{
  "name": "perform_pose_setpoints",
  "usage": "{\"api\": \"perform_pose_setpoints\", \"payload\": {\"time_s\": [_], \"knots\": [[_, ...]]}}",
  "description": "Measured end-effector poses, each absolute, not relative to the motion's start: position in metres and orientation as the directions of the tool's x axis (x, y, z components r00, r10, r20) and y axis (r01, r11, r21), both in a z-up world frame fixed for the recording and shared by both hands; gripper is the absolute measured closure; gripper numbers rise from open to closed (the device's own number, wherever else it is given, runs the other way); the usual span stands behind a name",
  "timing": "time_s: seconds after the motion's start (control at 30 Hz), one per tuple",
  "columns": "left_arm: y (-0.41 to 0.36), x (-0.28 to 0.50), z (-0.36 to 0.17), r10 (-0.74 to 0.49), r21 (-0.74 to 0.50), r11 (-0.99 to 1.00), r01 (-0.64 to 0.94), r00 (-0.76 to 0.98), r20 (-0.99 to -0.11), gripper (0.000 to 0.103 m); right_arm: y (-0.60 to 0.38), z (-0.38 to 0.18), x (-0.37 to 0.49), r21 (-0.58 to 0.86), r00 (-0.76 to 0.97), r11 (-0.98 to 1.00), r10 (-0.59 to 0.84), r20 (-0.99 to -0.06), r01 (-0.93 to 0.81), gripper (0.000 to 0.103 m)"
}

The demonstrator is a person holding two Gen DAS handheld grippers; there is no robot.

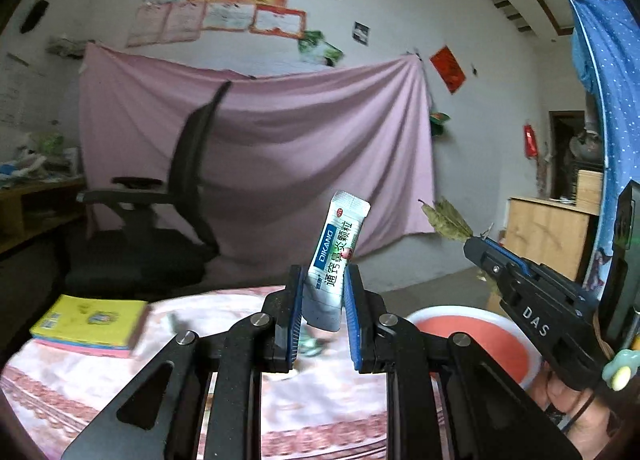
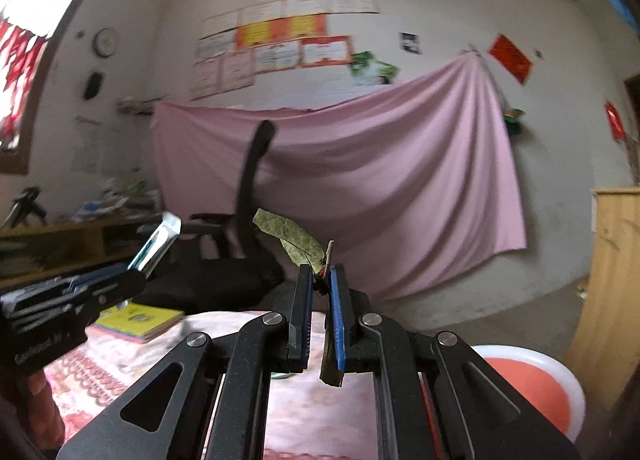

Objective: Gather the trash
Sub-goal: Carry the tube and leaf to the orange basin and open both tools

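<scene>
My left gripper [image 1: 322,274] is shut on a white and blue medicine sachet [image 1: 337,256] that stands upright between the blue pads, held above the table. My right gripper [image 2: 321,274] is shut on a dry green leaf [image 2: 294,238] whose blade sticks up and to the left. In the left wrist view the right gripper [image 1: 474,246] reaches in from the right with the leaf [image 1: 446,219] at its tip. In the right wrist view the left gripper [image 2: 134,280] comes in from the left with the sachet [image 2: 158,246].
A white bin with a red inside [image 1: 476,334] [image 2: 532,384] sits low on the right. The table has a pink patterned cloth [image 1: 60,380] with a yellow book stack [image 1: 92,320] at far left. A black office chair [image 1: 160,211] stands beyond the table.
</scene>
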State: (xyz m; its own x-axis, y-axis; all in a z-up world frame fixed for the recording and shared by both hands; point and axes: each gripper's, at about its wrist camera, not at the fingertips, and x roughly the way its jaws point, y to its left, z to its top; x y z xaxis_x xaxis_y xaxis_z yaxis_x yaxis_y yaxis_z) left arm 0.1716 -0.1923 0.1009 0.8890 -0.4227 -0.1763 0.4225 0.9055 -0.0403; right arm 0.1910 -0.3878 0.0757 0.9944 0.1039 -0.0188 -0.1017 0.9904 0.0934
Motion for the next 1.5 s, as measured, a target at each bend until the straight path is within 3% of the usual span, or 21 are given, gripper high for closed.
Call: {"api": "perform_pose_setpoints", "payload": {"time_s": [0.27,0.7,1.07,1.23,1.27,1.37,1.5], "knots": [[-0.244,0.199,0.1,-0.524,-0.107,0.849,0.517,0.799,-0.296,0.087,-0.437,0.069,0.2,0.17,0.995,0.985,-0.02,-0.096,0.036,0.096],[-0.308,0.243,0.078,-0.596,-0.228,0.787,0.574,0.61,-0.522,0.087,-0.492,0.047,0.218,0.275,0.954,0.951,-0.06,-0.293,0.144,0.095],[-0.341,0.269,0.064,-0.617,-0.318,0.769,0.554,0.514,-0.596,0.085,-0.516,0.034,0.223,0.319,0.921,0.922,-0.091,-0.379,0.222,0.094],[-0.338,0.275,0.06,-0.622,-0.353,0.77,0.531,0.507,-0.596,0.072,-0.523,0.029,0.227,0.325,0.906,0.914,-0.093,-0.413,0.242,0.093],[-0.337,0.275,0.06,-0.623,-0.355,0.771,0.529,0.508,-0.596,0.072,-0.524,0.029,0.227,0.328,0.905,0.913,-0.093,-0.416,0.244,0.091],[-0.33,0.276,0.06,-0.614,-0.354,0.78,0.517,0.519,-0.595,0.072,-0.523,0.03,0.226,0.336,0.908,0.91,-0.092,-0.409,0.243,0.069],[-0.314,0.272,0.062,-0.6,-0.351,0.795,0.494,0.555,-0.576,0.064,-0.52,0.031,0.226,0.327,0.915,0.916,-0.092,-0.394,0.233,0.067]]}}
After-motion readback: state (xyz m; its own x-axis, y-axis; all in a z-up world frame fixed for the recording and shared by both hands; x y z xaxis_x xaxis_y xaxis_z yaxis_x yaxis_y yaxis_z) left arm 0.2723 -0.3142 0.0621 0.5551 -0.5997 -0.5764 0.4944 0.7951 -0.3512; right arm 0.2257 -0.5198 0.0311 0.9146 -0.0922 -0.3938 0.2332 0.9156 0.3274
